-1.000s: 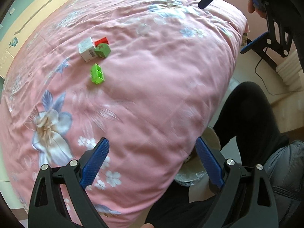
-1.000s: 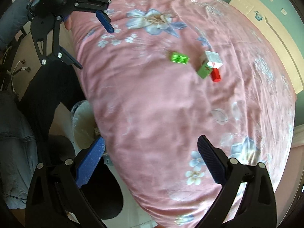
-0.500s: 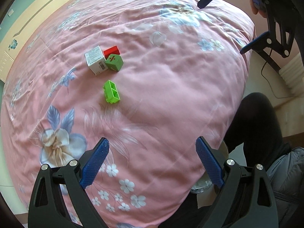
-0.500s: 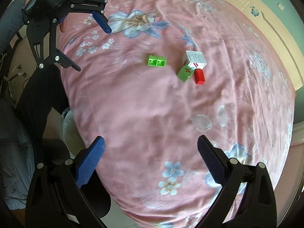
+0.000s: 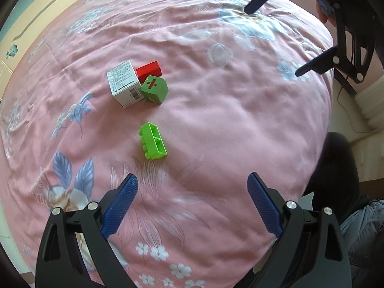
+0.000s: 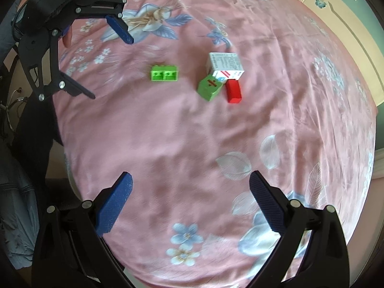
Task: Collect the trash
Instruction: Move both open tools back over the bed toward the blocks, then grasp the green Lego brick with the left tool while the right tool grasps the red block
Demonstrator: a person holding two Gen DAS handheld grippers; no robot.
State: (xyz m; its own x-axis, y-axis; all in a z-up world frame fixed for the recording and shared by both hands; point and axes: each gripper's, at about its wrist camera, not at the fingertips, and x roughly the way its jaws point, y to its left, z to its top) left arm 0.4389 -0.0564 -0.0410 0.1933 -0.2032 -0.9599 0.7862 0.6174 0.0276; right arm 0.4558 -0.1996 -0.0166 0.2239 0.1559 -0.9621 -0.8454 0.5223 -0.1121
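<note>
On a pink floral bedspread (image 5: pixel 240 110) lie a bright green toy brick (image 5: pixel 153 142), a white printed carton (image 5: pixel 124 84), a dark green cube with a red division sign (image 5: pixel 154 89) and a red block (image 5: pixel 148 71). The carton, cube and red block touch each other. My left gripper (image 5: pixel 192 204) hovers open just short of the green brick, nothing between its fingers. In the right wrist view the green brick (image 6: pixel 164 73), carton (image 6: pixel 225 66), cube (image 6: pixel 209 87) and red block (image 6: pixel 233 91) lie well ahead of my open right gripper (image 6: pixel 190 201).
The bedspread (image 6: pixel 192 144) drops off at the bed's edge beside a person's dark trouser leg (image 5: pixel 336 168) and grey jacket (image 5: pixel 362 230). A cream headboard (image 6: pixel 336 12) runs along the far side. A cable and white radiator (image 5: pixel 369 105) are on the floor.
Both grippers have moved in over the bed toward the objects, which now look larger and nearer. The bin by the bed's edge has left both views. Both stay open.
</note>
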